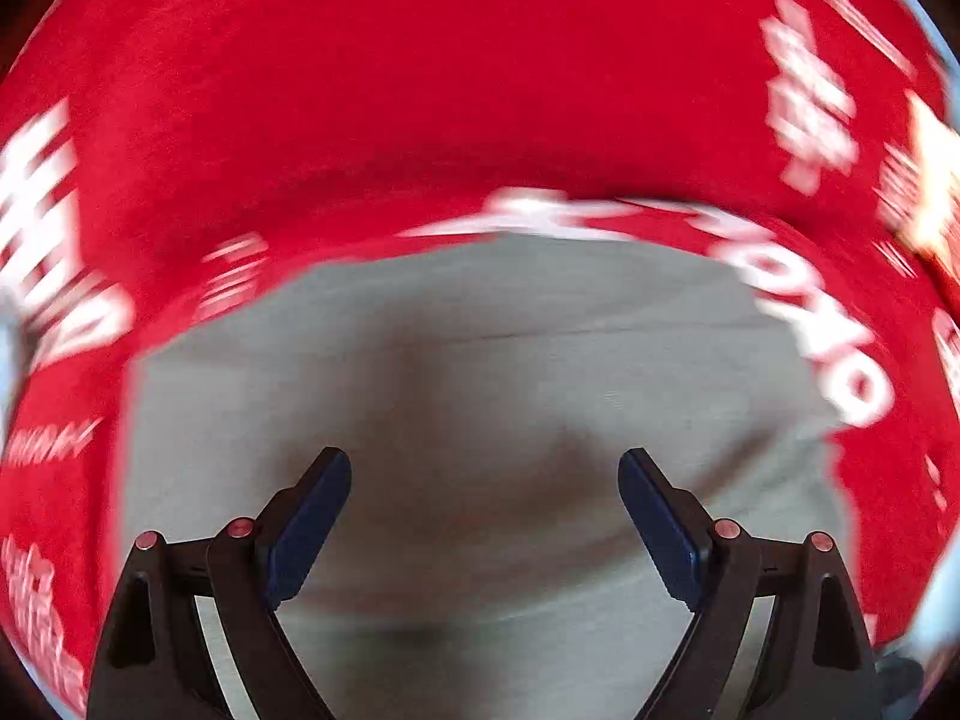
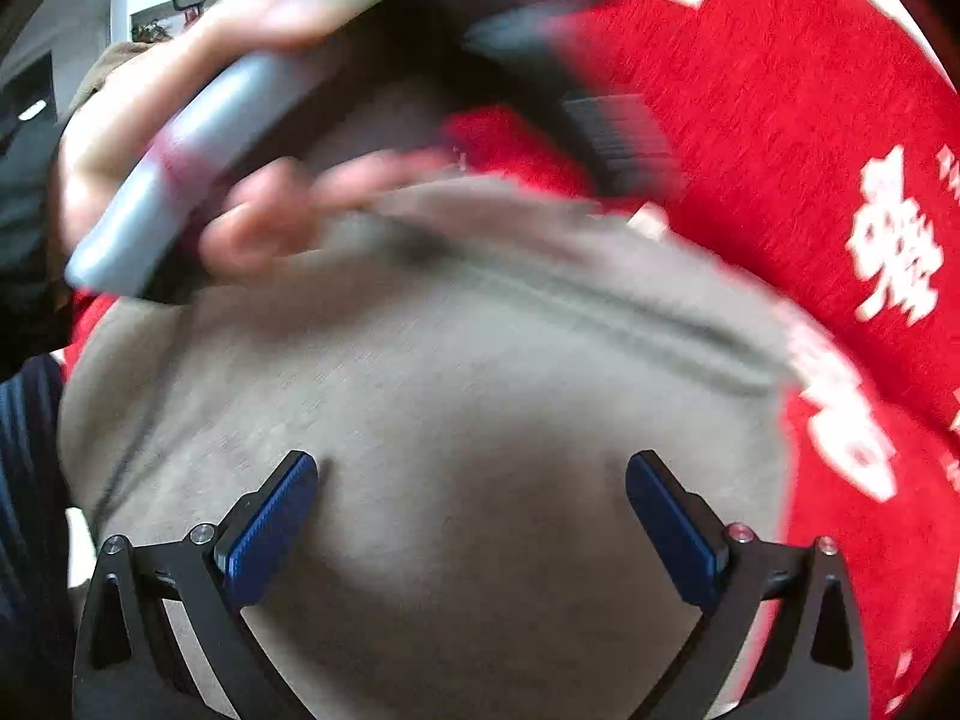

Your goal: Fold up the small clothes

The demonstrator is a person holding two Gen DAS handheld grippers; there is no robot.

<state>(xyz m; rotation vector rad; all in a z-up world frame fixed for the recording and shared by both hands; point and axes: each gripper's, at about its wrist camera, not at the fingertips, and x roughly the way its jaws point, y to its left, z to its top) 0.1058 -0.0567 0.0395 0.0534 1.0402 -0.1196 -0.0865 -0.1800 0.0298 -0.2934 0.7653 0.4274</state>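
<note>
A small grey garment (image 1: pixel 480 372) lies flat on a red cloth with white characters (image 1: pixel 420 90). My left gripper (image 1: pixel 485 468) is open just above the garment, holding nothing. In the right wrist view the same grey garment (image 2: pixel 456 396) fills the lower middle, with a seam or hem running across it. My right gripper (image 2: pixel 471 471) is open over it, holding nothing. The other hand-held gripper with the person's hand (image 2: pixel 252 138) is blurred at the upper left, above the garment's far edge.
The red cloth (image 2: pixel 750 96) covers the surface around the garment on all sides. A room wall and dark objects (image 2: pixel 72 30) show at the far upper left. The person's dark clothing (image 2: pixel 24 450) is at the left edge.
</note>
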